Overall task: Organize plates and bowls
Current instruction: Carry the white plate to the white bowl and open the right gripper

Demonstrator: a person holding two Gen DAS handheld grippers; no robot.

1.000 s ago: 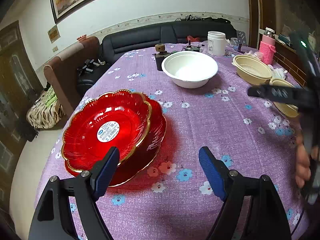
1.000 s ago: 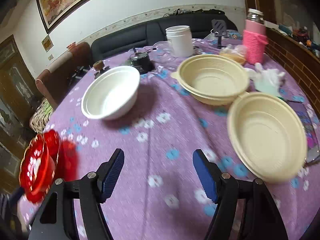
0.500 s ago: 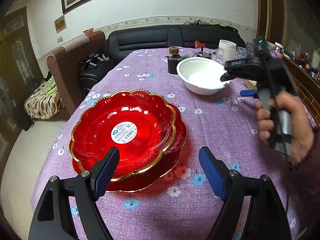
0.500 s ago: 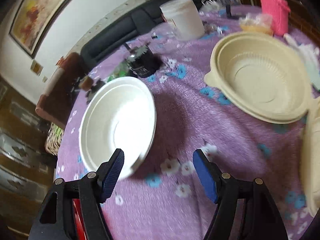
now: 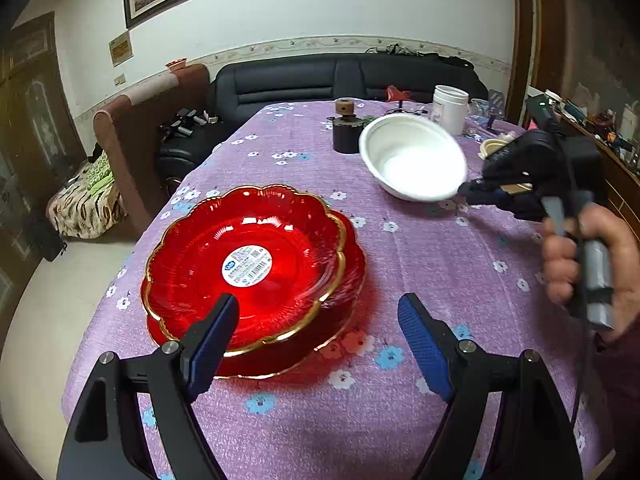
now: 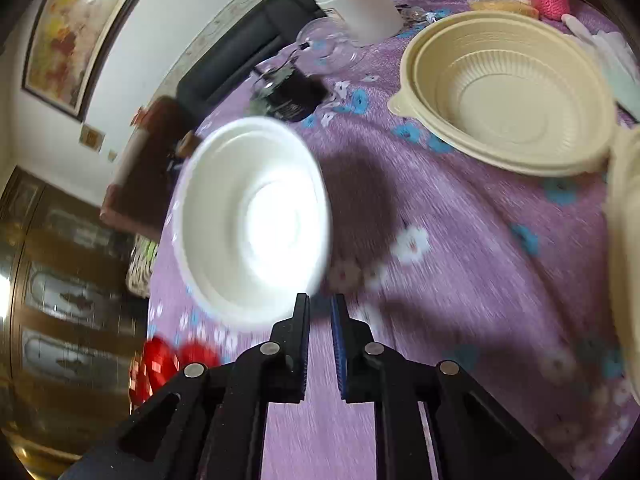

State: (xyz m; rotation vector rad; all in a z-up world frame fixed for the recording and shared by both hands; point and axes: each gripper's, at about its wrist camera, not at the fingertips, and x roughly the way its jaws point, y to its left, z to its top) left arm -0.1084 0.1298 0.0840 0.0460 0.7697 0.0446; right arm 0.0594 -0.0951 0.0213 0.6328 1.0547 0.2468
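Two stacked red gold-rimmed plates (image 5: 248, 268) lie on the purple flowered tablecloth (image 5: 420, 264); they show as a red blur in the right wrist view (image 6: 160, 364). My left gripper (image 5: 318, 340) is open and empty, just in front of them. A white bowl (image 5: 412, 160) sits tilted toward the left. My right gripper (image 6: 319, 312) has its jaws nearly together at the bowl's near rim (image 6: 256, 216); in the left wrist view the right gripper (image 5: 468, 192) touches that rim. Cream bowls (image 6: 508, 92) stand to the right.
A white jar (image 5: 450, 110), a dark cup (image 5: 346, 138) and a clear glass (image 6: 330, 46) stand at the table's far end. A second cream bowl (image 6: 624, 240) is at the right edge. A black sofa (image 5: 340, 80) and a brown chair (image 5: 132, 128) stand beyond the table.
My right gripper moved up to the white bowl's near rim and closed from wide open to nearly shut; the bowl now tilts. My left gripper stayed open by the red plates.
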